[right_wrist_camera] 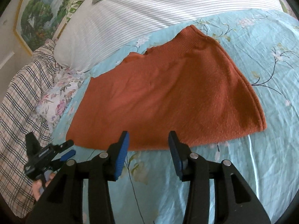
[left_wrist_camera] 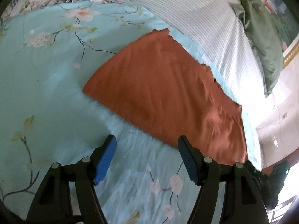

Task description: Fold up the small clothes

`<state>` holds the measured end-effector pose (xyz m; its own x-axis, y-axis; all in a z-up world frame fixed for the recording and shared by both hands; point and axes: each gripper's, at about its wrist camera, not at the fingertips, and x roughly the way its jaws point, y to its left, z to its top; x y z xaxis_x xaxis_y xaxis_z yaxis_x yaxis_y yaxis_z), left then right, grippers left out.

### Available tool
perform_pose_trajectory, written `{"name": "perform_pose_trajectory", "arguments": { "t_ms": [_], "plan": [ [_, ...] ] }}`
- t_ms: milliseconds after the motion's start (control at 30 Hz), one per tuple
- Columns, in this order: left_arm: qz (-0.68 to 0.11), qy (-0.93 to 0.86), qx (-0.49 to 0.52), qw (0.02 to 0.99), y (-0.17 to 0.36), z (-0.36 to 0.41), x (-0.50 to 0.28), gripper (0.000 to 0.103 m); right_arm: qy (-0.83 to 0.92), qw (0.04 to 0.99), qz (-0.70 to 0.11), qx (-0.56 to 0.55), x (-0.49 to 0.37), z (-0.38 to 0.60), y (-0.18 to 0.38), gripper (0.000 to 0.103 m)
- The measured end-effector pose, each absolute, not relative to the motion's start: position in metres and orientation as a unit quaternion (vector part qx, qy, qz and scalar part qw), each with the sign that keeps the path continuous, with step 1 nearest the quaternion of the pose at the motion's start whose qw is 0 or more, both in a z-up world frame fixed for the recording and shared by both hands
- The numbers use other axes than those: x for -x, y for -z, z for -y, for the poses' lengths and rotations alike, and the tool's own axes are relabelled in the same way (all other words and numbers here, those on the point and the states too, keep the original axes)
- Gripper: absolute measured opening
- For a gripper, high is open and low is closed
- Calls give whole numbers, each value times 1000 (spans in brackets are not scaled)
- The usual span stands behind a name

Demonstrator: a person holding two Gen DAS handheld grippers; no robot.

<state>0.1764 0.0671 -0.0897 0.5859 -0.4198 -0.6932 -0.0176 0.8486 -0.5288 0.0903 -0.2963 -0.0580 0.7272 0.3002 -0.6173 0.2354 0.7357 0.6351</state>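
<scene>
A rust-orange knit garment (left_wrist_camera: 168, 93) lies flat and folded on the light blue floral bedsheet (left_wrist_camera: 46, 84). It also shows in the right wrist view (right_wrist_camera: 168, 93), with a ribbed edge at its far end. My left gripper (left_wrist_camera: 147, 149) is open and empty, just short of the garment's near edge. My right gripper (right_wrist_camera: 148, 145) is open and empty, its tips at the garment's near edge. The left gripper also shows in the right wrist view (right_wrist_camera: 63, 151), low at the left, held by a hand.
A white striped pillow (right_wrist_camera: 140, 13) lies behind the garment. A plaid cloth (right_wrist_camera: 20, 97) and a floral pillow (right_wrist_camera: 59, 91) lie at the left. A green cloth (left_wrist_camera: 261, 37) and a framed picture (right_wrist_camera: 43, 9) are at the headboard.
</scene>
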Motion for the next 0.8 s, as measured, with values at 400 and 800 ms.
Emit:
{"name": "perform_pose_trajectory", "arguments": {
  "t_ms": [400, 800],
  "plan": [
    [-413, 61, 310, 854, 97, -89, -242, 38, -31, 851, -365, -376, -96, 295, 61, 46],
    [-340, 183, 148, 911, 4, 14, -217, 6, -47, 824, -335, -456, -95, 357, 63, 46]
  ]
}}
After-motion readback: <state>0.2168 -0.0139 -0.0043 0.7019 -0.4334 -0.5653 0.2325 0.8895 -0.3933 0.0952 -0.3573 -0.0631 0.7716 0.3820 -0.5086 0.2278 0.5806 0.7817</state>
